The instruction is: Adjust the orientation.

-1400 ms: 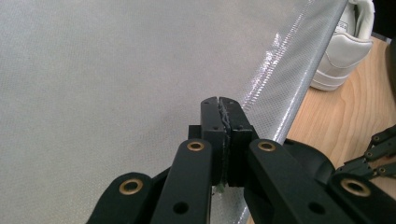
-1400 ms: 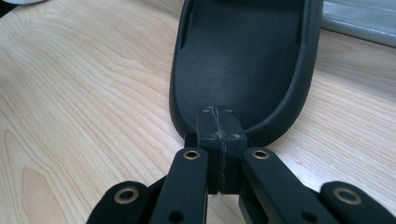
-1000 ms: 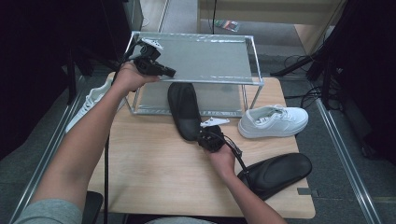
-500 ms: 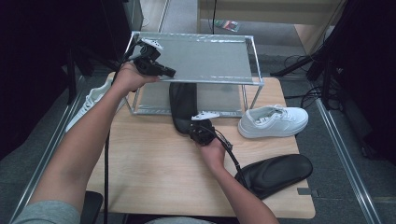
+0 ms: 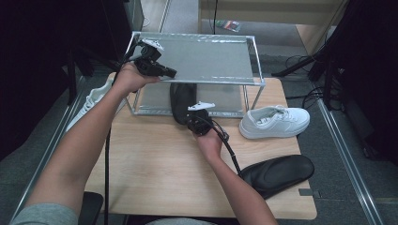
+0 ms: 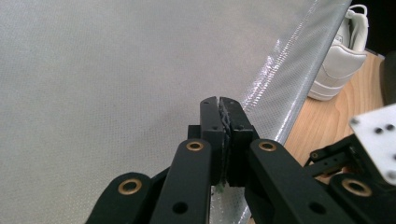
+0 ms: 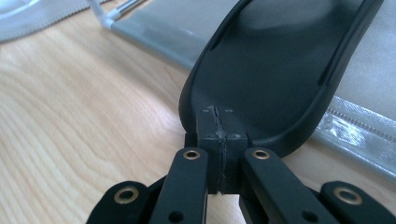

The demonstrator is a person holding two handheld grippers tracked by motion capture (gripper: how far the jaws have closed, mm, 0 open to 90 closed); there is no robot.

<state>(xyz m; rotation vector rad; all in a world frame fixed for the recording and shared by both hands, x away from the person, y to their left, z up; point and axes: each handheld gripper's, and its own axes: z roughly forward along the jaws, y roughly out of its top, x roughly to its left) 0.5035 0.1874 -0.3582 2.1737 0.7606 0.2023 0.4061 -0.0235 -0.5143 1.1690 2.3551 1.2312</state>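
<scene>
a light wooden table [image 5: 155, 164] fills the middle of the high view, and on its far half a two-tier metal shoe rack [image 5: 256, 80] is set, its grey mesh top shelf lying in the upper centre of the frame. the rack appears to be steadied from the upper left by the left gripper [image 5: 165, 72], whose jaws are pinched on the front edge of the top shelf [image 6: 275, 107], probably so that the frame is kept from sliding while a shoe is pushed in. a black shoe [image 5: 182, 97] is seen in the centre of the frame, lying lengthwise with its far part already under the top shelf on the lower tier and its near end out over the table. that near end [image 7: 233, 126] is clamped by the right gripper [image 5: 195, 125], a hold that suits sliding it further in. a second black shoe [image 5: 278, 172] is left at the lower right, and a white sneaker [image 5: 274, 123] beside the rack at the right.
</scene>
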